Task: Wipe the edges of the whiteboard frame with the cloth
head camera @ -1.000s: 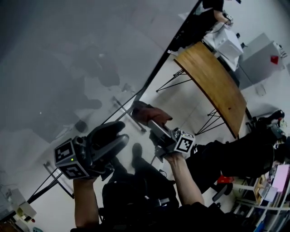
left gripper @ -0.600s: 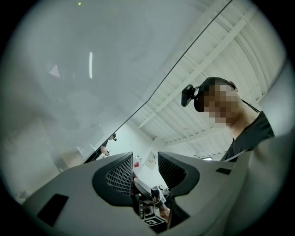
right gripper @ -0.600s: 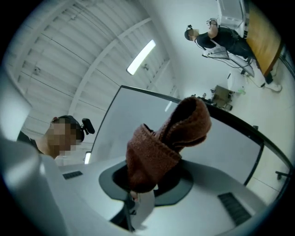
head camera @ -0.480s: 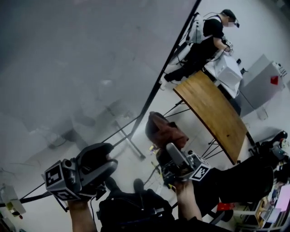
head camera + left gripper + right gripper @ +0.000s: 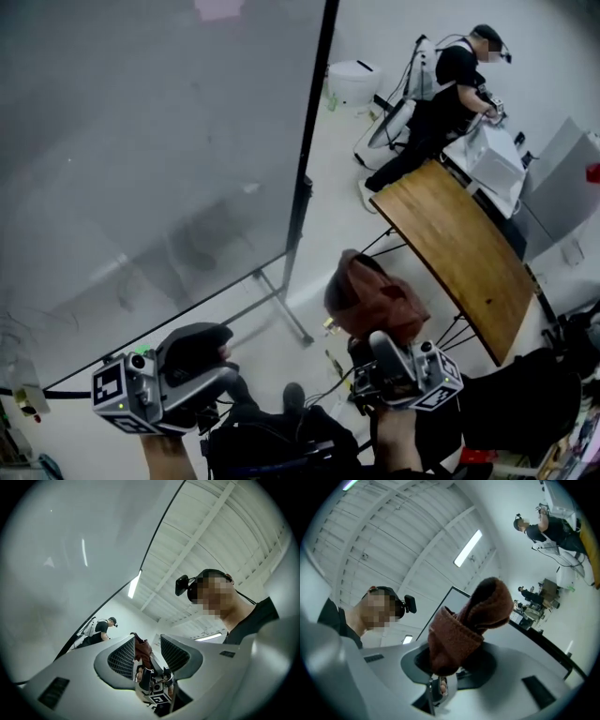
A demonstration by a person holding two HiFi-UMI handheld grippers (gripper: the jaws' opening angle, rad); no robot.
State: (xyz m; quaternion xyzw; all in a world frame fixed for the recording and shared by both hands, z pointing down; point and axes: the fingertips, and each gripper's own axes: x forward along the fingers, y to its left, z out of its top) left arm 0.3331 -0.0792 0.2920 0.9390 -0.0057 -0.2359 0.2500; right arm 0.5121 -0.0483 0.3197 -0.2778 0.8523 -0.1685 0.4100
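The whiteboard fills the left of the head view; its black frame [image 5: 302, 187] runs down the right side and turns along the bottom edge. A brown-red cloth [image 5: 375, 300] bunches up out of my right gripper [image 5: 405, 367], which is shut on it, to the right of the board's lower corner and apart from the frame. In the right gripper view the cloth [image 5: 468, 620] hides the jaws of the right gripper [image 5: 451, 662]. My left gripper [image 5: 202, 361] hangs low under the bottom edge, open and empty. The left gripper [image 5: 148, 640] shows a narrow gap, with the frame [image 5: 154, 531] above.
A curved wooden table [image 5: 459, 244] stands to the right on thin black legs. Behind it a person [image 5: 450, 84] bends over a white machine [image 5: 492, 164]. A white bin [image 5: 352, 80] sits beyond the board. The board's stand foot [image 5: 281, 309] lies on the floor.
The cloth and right gripper have drawn away from the board's lower corner, down and to the right. Both grippers sit lower in the head view, which has swung to show the upright frame edge.
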